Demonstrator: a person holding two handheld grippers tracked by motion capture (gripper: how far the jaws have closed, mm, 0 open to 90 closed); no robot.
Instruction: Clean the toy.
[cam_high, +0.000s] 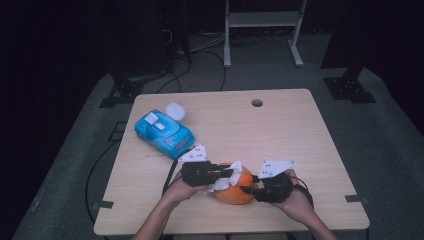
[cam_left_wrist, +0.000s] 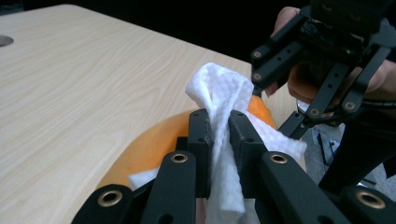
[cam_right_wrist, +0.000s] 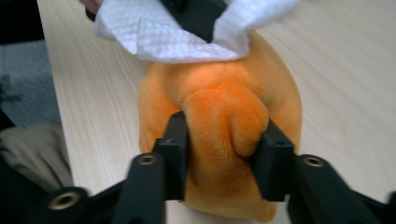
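While pinching wipe (cam_left_wrist: 219, 93), fingers (cam_left_wrist: 201, 140) nearly closed.

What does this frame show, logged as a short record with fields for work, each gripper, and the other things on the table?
work: wiping an orange plush toy with a white wipe
left gripper: shut on the wipe, held against the toy's top
right gripper: jaws clamp a fold of the toy
table: light wood
other things: blue wipes pack, lid open; white round lid beside it
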